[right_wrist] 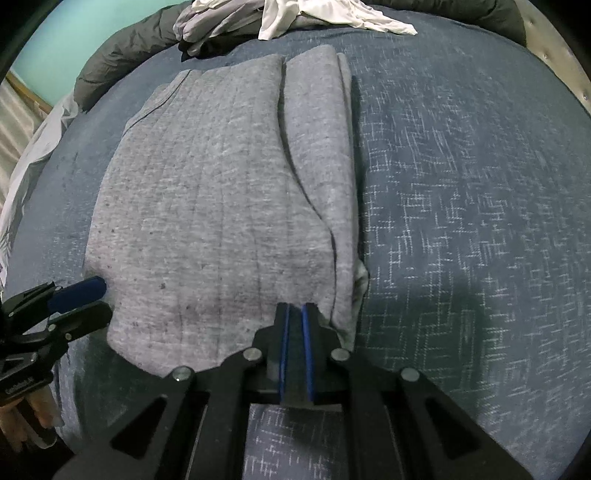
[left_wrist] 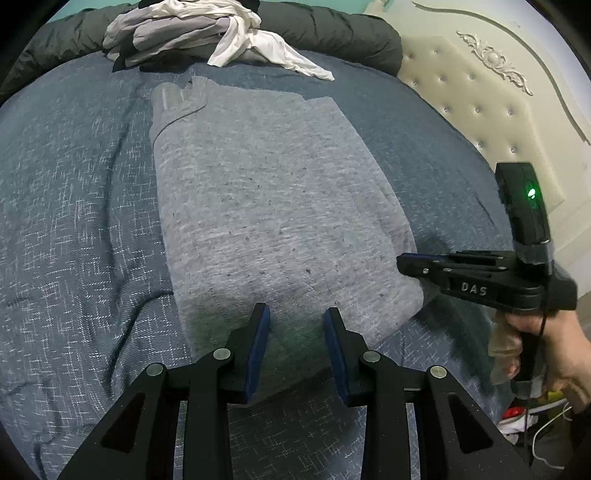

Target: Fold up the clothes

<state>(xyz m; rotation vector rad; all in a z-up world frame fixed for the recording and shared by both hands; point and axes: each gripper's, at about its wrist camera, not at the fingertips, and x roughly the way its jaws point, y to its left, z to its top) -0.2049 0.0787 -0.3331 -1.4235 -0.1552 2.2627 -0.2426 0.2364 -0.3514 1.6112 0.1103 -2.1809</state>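
Nearest the lens, your left gripper (left_wrist: 296,314) stood at the near hem of the grey garment (left_wrist: 266,206), its blue-padded fingers (left_wrist: 258,343) apart with a band of the hem lying in the gap; the pads did not appear to press on the cloth. That garment lay flat and lengthwise on the blue bedspread (left_wrist: 74,221), already folded into a long panel, with its collar at the far end. To the right, your right hand (left_wrist: 546,343) held the right gripper (left_wrist: 402,263) at the garment's near right corner. In the right wrist view its fingers (right_wrist: 283,332) were drawn nearly together at the near edge (right_wrist: 295,314), just left of the folded-over strip; whether cloth was pinched between them could not be told. Beyond, a pile of pale clothes (left_wrist: 192,33) lay against a dark quilt (left_wrist: 332,33), and the cream tufted headboard (left_wrist: 480,103) stood at the far right.
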